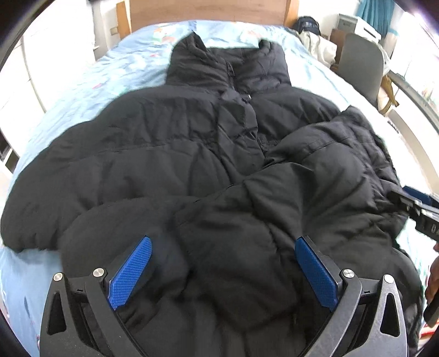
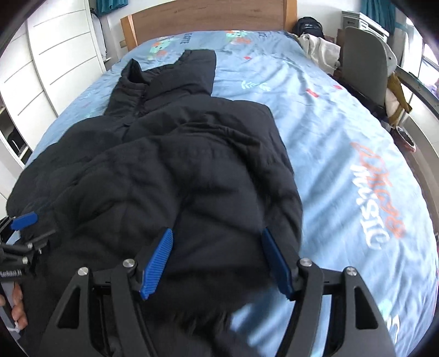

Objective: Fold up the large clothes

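While the black puffer jacket [image 1: 192, 142] lies front-up along the blue bed sheet [image 2: 343, 131], collar toward the wooden headboard [image 2: 208, 19], both grippers hang over its near end, angled steeply down.

Left gripper [image 1: 223, 272]: jaws stand wide apart, blue pads [image 1: 131, 274] on either side of a puffy fold of sleeve. Fabric bulges up between them, but the pads do not look pressed into it, so I read this one as open, holding nothing.

Right gripper [image 2: 216, 263]: also spread, roughly mid-width, straddling the hem-side bulk of the jacket. Cloth fills the gap and appears to brush the pads, yet I see no pinch or gathered ridge. Judged open over the fabric, though the blur at the bottom edge leaves some doubt.

Layout: the sleeve [image 1: 315, 170] on the person's right side already lies across the chest, slanting toward the middle. The other side still spreads out flat on the sheet. That suggests a fold in thirds, one flank brought in first to narrow the body.

The grippers sit near each other at the bottom — each shows at the edge of the other's view — likely because thick padding needs two holds to lift evenly.

Chair [image 2: 365, 68] and a pile of clothes [image 2: 318, 49] stand beside the bed, well apart from the work.

Risk, as I judge it: slippery stuffed fabric may spring back open.
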